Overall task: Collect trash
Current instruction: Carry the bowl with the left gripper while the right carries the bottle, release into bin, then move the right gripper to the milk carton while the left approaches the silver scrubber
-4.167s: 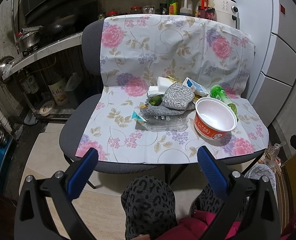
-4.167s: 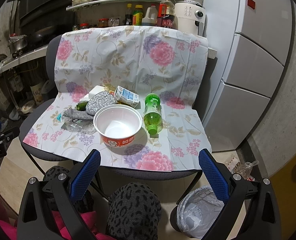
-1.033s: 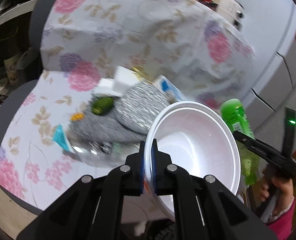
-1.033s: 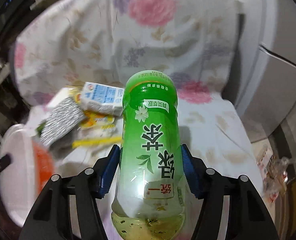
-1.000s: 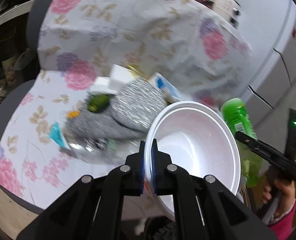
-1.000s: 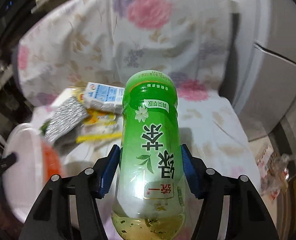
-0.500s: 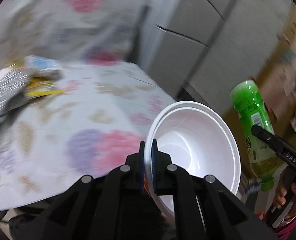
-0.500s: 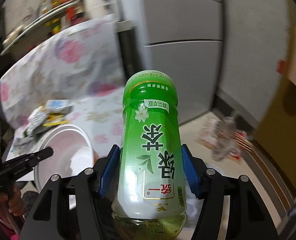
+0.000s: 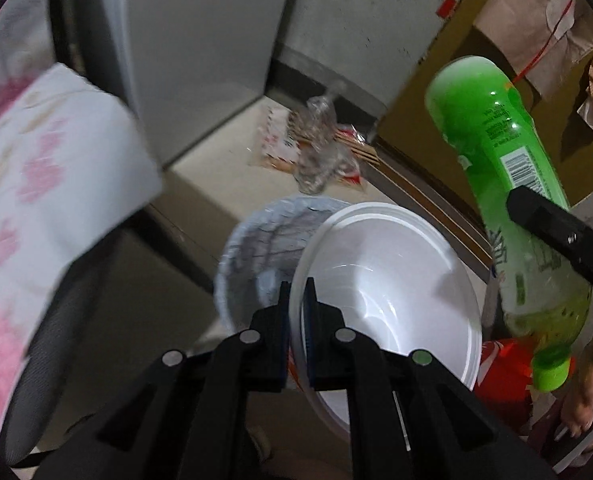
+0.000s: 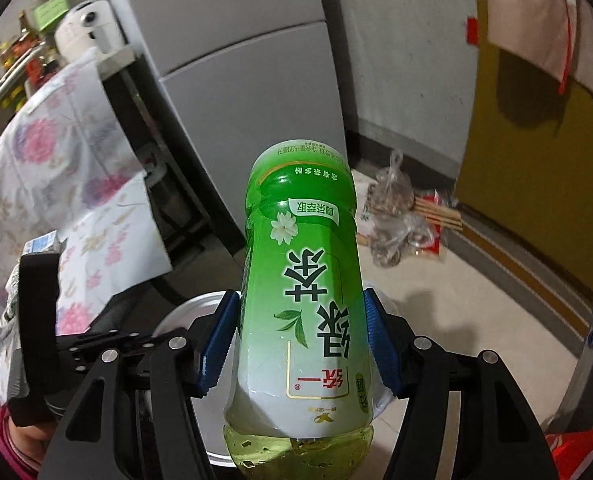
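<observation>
Both grippers now hold the bowl (image 9: 384,292) and bottle (image 10: 300,312) away from the chair, above the bin (image 9: 256,248)

Beige floor (image 9: 224,168) carries a lined bin (image 9: 252,240) and plastic bags (image 9: 316,160)

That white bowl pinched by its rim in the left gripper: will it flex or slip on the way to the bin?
The white bowl looks like thin disposable foam, so probably light. The left gripper pinches only its rim, so the wall may flex or crack under a hard squeeze. It hangs tilted over the lined bin; a jerk might swing it.
</observation>
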The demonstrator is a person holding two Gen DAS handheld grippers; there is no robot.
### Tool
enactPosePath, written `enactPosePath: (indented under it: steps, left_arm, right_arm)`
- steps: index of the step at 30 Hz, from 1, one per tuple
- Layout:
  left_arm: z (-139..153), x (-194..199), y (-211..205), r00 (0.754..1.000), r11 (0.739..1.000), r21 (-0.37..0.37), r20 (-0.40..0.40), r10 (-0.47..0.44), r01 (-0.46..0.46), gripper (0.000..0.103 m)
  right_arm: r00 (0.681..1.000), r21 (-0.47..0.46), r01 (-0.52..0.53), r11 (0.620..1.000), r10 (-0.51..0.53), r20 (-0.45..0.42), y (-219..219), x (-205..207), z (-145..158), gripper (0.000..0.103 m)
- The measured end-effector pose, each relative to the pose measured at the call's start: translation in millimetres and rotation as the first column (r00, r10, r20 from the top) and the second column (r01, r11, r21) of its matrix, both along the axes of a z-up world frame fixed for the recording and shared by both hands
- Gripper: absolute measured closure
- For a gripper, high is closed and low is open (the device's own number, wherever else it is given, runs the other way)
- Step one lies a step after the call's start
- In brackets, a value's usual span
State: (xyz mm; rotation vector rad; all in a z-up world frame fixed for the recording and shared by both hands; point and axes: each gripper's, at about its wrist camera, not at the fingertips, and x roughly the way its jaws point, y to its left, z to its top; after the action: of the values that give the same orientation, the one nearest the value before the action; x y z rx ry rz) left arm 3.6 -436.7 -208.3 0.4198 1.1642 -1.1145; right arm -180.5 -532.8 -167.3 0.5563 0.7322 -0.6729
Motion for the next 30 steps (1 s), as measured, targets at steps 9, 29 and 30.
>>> enactPosePath:
  steps: [9, 29, 30]
  left_arm:
    - [26.5, 13.8, 4.2, 0.998, 0.996, -0.077, 0.043, 0.047, -0.044, 0.064]
    - [93.3, 56.8, 252.6, 0.860, 0.884, -0.177, 0.213, 0.464, -0.433, 0.060]
    - [93.2, 60.6, 275.7, 0.833, 0.859, -0.181, 0.215, 0.510, -0.480, 0.059]
  right_arm:
    - [1.000, 0.028, -0.022, 0.999, 0.022, -0.006, -3.6, 15.3, 0.2, 0.029]
    - [0.918, -0.123, -0.370, 0.921, 0.383, 0.101, 136.4, 111.8, 75.2, 0.026]
    - [0.903, -0.124, -0.403, 0.907, 0.416, 0.106, 146.4, 122.3, 76.3, 0.025]
